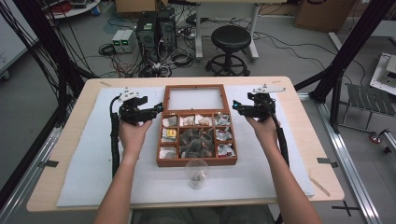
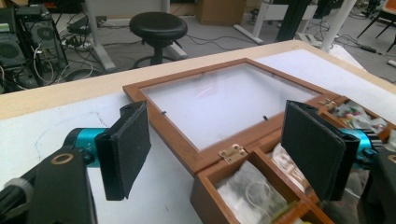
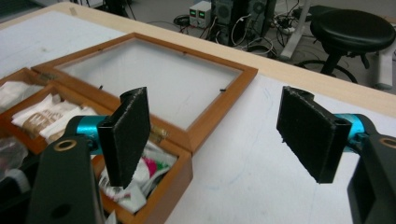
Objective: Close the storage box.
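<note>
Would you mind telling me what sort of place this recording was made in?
Most likely a robotics lab or data-collection workspace: computer towers and tangled cables sit on the floor behind the table, black frame struts flank it, and a black stool stands nearby.

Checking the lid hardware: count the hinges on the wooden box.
2. One hinge at the near end of the lid edge; the other hinge at its far end.

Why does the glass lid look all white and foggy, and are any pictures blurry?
In the left gripper view the glass lid reflects pale light, a soft glare that hides what is under it; the right gripper view shows the same milky sheen. The high view is dimmer and soft, so the packets in the wooden box blur together. The near black jaws look slightly fuzzy in both gripper views.
</note>
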### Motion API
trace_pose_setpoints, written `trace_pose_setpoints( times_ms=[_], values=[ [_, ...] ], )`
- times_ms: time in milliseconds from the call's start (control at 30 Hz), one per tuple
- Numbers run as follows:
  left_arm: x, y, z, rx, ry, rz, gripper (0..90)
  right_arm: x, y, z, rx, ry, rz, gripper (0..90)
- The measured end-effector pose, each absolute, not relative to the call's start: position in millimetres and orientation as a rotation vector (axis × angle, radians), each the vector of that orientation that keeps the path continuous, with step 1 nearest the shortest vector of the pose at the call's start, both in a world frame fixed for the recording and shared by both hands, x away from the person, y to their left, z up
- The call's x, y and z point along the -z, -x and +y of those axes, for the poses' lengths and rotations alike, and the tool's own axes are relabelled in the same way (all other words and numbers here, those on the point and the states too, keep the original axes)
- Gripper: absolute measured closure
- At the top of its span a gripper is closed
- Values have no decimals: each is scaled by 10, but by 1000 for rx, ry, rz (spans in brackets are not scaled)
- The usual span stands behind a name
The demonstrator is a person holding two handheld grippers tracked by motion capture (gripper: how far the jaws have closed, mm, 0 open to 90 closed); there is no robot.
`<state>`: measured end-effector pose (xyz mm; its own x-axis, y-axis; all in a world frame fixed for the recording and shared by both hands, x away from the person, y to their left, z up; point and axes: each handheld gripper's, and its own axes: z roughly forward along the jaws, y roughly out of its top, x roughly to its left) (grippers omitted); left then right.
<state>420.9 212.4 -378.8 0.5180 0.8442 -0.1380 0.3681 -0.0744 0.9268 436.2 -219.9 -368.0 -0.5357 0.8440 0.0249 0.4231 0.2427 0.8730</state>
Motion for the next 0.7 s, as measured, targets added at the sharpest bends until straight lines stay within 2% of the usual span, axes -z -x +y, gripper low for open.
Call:
trace_pose_setpoints(
  times_ms=[400, 700],
  values=[
    [3945, -4604, 2040, -427, -1725, 1109, 242, 3849, -4783, -2022, -1141, -1227, 2152, 274],
    [4124, -4830, 2037, -280, -1740, 1197, 273, 4037, -4959, -1955, -1131, -1317, 2190, 299]
  ],
)
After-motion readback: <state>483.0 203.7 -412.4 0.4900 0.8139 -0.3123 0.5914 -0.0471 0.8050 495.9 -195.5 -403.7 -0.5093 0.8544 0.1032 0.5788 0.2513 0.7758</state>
